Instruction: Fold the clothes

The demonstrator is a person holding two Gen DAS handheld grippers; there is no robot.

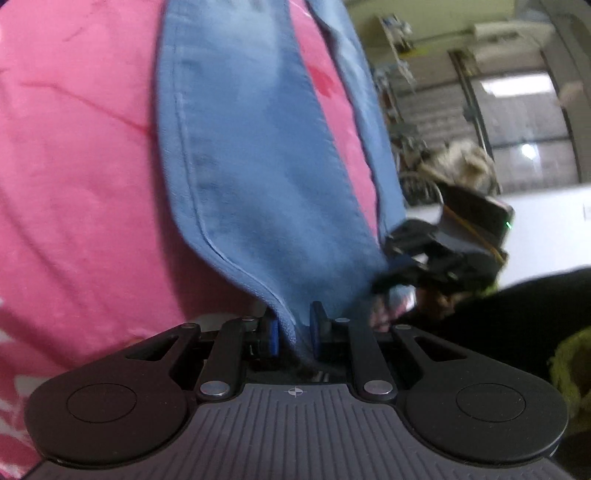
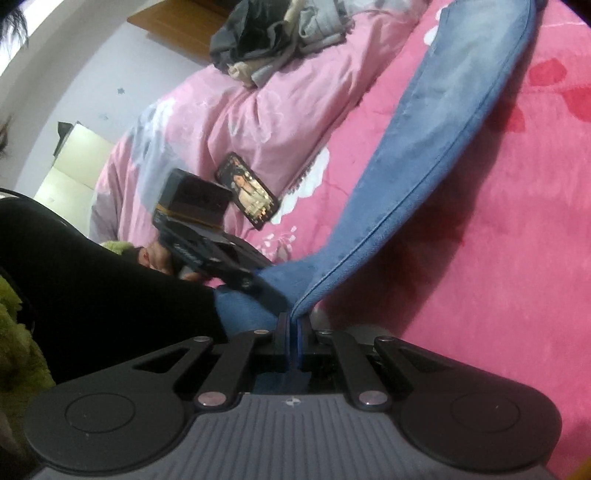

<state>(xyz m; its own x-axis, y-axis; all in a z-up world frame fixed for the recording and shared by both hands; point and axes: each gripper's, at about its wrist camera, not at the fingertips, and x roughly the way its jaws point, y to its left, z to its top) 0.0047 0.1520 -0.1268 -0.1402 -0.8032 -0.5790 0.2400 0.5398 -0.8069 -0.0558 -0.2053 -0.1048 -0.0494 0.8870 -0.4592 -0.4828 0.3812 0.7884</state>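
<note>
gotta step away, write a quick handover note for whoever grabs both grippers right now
Left gripper: blue jeans cloth between its pads, held.
Right gripper: shut on a jeans edge right next to it.
Jeans: near end lifted, the rest trailing over the pink blanket.
Also on the bed: a phone and a clothes pile.
Done: both grips taken.
Left: the fold itself.

A pink floral bed (image 2: pixel 480 221) is spreading ahead of the tongs; a pale wall (image 2: pixel 122 74) is rising beyond it, and daylight is coming through glazed doors (image 1: pixel 517 122).
</note>
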